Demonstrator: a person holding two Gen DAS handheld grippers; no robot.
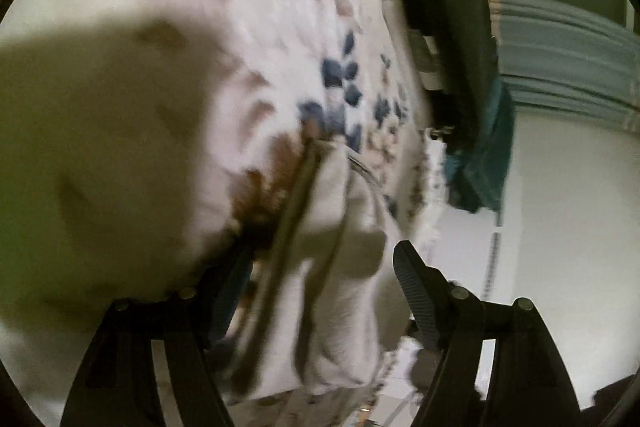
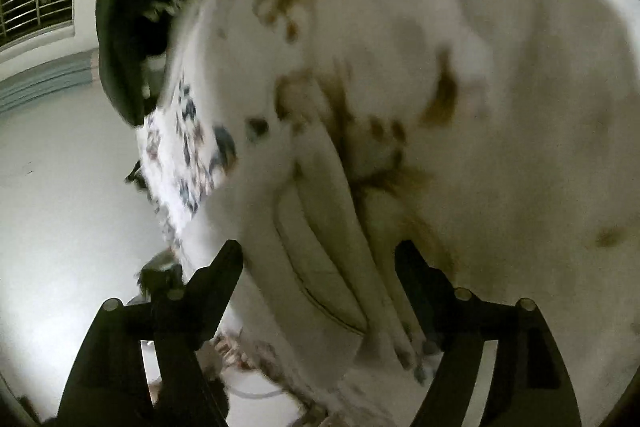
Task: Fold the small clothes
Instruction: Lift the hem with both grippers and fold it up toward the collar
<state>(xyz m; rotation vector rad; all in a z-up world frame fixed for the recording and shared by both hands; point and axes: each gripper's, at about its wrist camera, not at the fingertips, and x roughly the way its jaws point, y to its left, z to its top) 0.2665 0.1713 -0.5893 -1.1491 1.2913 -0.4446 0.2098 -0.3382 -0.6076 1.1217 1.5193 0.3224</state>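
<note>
You have two grippers, one per hand: the left gripper (image 1: 324,267) and the right gripper (image 2: 320,267), each with two black fingers, four fingers in all. One white garment (image 1: 344,267) lies on one floral bedspread (image 1: 280,7); the right wrist view shows that same garment (image 2: 332,259) and bedspread (image 2: 180,147). One dark pile of clothes (image 1: 452,39) sits at the bedspread's far edge. How many pieces it holds cannot be counted through the blur.
</note>
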